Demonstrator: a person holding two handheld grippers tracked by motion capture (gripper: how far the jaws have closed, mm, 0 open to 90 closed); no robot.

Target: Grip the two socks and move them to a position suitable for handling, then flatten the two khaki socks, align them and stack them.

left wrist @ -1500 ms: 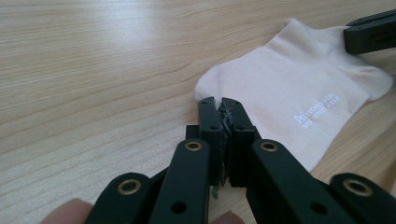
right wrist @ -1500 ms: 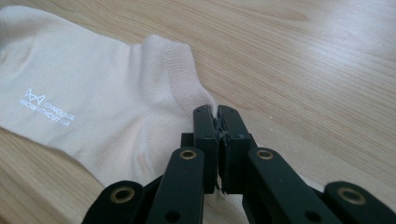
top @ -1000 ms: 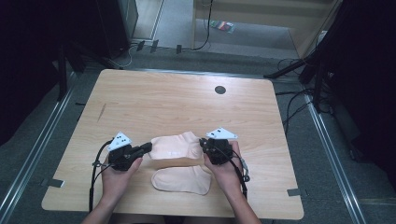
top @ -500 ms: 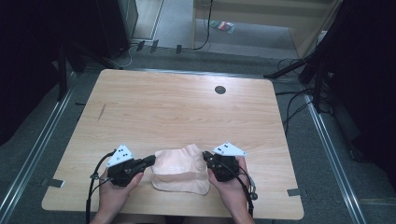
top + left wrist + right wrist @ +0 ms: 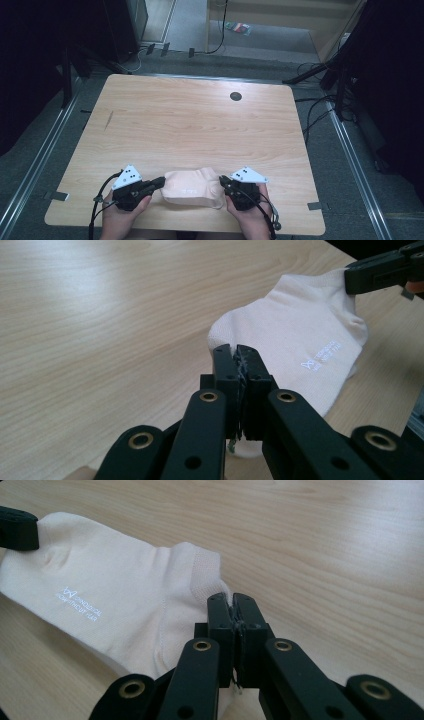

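Near the front edge of the surface (image 5: 200,120), the left gripper (image 5: 159,182) has its jaws pressed together on the left end of a cream sock (image 5: 192,187), which lies flat between both tools with small white lettering on its side. At the sock's right end, the right gripper (image 5: 223,181) pinches the ribbed cuff the same way. This looks like a fold or stretch in hand; the next move calls for both grips holding evenly.

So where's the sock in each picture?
High view: the sock lies at the table's near edge, between the left claw and right claw.
Left gripper view: middle right, past the shut jaws.
Right gripper view: left half.
Shared landmark: the white printed logo on the sock.
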